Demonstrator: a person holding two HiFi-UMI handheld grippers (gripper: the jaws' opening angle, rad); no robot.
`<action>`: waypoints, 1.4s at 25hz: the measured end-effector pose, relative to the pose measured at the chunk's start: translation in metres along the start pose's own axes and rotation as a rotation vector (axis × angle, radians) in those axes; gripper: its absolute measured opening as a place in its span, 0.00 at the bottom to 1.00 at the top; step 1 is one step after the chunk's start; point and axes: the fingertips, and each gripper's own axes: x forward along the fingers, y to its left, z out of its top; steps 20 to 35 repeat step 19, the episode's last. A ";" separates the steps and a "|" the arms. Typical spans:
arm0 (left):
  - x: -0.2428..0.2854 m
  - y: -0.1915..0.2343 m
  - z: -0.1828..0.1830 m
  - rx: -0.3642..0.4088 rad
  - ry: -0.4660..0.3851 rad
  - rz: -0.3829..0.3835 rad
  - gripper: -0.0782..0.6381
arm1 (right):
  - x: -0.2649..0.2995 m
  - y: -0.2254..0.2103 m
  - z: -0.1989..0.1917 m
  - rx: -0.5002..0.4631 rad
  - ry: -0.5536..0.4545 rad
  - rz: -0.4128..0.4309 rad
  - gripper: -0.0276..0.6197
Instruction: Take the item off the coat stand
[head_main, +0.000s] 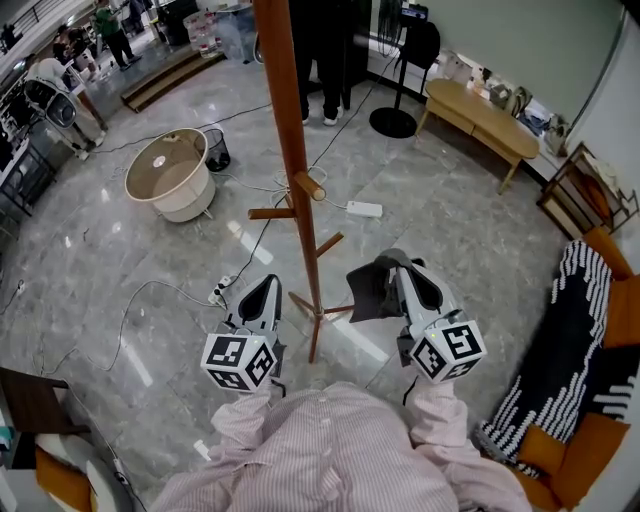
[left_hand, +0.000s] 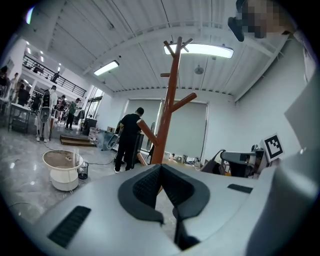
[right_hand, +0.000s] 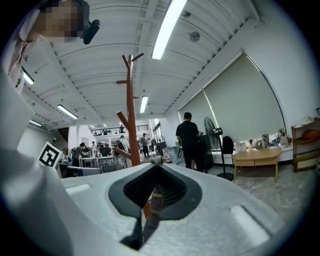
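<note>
A tall wooden coat stand (head_main: 290, 150) with bare pegs rises in the middle of the head view; it also shows in both gripper views (left_hand: 172, 100) (right_hand: 131, 110). My right gripper (head_main: 388, 264) is just right of its lower pegs, shut on a dark grey item (head_main: 368, 292) that hangs from the jaws. In the right gripper view a brownish strap (right_hand: 151, 210) runs between the closed pads of the right gripper (right_hand: 155, 163). Whether the item touches a peg I cannot tell. My left gripper (head_main: 265, 284) (left_hand: 160, 168) is left of the pole, shut and holding nothing.
A white round tub (head_main: 172, 175) and a black wire bin (head_main: 216, 148) stand at the left, with cables and a power strip (head_main: 364, 209) on the marble floor. A wooden table (head_main: 478, 115), a fan base (head_main: 393, 122), a person (head_main: 325, 60) and a striped-covered sofa (head_main: 560, 360) surround the stand.
</note>
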 end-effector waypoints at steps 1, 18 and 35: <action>0.000 0.002 0.000 0.001 0.000 0.006 0.11 | 0.001 -0.001 0.000 0.000 0.002 0.000 0.07; -0.006 0.016 -0.002 -0.005 0.006 0.042 0.11 | 0.001 -0.003 0.008 0.012 -0.009 -0.013 0.07; -0.006 0.016 -0.002 -0.005 0.007 0.043 0.11 | 0.001 -0.003 0.009 0.014 -0.011 -0.013 0.07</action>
